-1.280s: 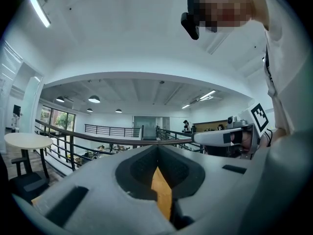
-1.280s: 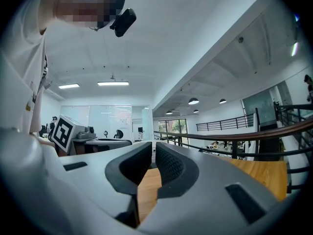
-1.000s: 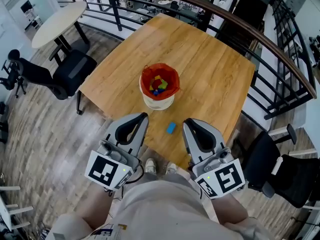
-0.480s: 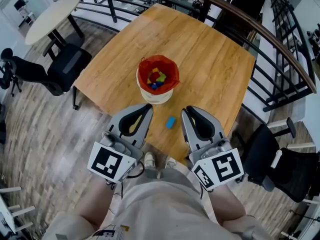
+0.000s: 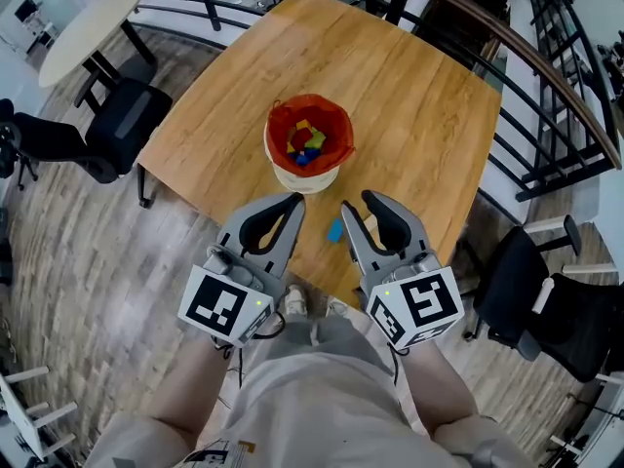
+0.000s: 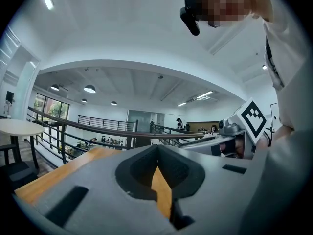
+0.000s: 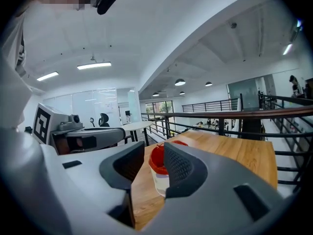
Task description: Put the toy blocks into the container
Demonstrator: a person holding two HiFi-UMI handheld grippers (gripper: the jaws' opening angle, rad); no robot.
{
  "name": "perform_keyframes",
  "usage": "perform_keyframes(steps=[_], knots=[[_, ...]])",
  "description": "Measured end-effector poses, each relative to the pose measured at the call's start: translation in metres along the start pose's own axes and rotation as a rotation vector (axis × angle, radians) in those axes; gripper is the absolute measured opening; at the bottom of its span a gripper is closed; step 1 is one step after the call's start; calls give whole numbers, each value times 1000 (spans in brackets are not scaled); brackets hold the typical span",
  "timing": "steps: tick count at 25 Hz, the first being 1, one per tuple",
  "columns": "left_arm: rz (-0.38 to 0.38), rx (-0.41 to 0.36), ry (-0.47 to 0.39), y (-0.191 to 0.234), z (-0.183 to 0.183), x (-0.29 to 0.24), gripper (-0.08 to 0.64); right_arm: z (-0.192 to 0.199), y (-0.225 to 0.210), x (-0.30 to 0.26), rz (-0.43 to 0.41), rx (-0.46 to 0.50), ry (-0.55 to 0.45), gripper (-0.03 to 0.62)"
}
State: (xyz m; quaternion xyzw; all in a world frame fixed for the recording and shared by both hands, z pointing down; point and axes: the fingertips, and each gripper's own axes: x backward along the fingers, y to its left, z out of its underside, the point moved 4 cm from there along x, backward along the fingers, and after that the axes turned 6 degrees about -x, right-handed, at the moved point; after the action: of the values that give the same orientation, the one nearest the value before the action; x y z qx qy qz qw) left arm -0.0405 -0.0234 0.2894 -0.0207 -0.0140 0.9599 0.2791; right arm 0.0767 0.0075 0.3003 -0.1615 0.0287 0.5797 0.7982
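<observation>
Wooden table (image 5: pixel 419 115) bears one blue block (image 5: pixel 335 230) outside the red-lined container (image 5: pixel 308 144); we note the right gripper (image 5: pixel 357 203) has just been opening, partly apart and empty, evidently readying a pickup, while the left gripper (image 5: pixel 295 200) is closed, empty.

The table (image 5: pixel 409 96) is honey-brown wood with a fine straight grain. The container (image 5: pixel 310 177) is creamy white, lined with a bright red bag (image 5: pixel 338 130). The blocks (image 5: pixel 306 147) inside it are yellow, green, blue and red. One loose block (image 5: pixel 335 230) is light blue. The floor (image 5: pixel 78 252) is grey-brown planks, and the chair (image 5: pixel 117 130) is black.
</observation>
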Motion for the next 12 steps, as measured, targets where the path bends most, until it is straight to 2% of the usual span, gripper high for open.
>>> perform_keyframes(steps=[8,12], knots=[[14,35,65,13,45,-9,12,51,-19,-29,92,-42,122,140],[32,27,97,17,68,-16,12,80,-29,-42,136,-55,181,144]])
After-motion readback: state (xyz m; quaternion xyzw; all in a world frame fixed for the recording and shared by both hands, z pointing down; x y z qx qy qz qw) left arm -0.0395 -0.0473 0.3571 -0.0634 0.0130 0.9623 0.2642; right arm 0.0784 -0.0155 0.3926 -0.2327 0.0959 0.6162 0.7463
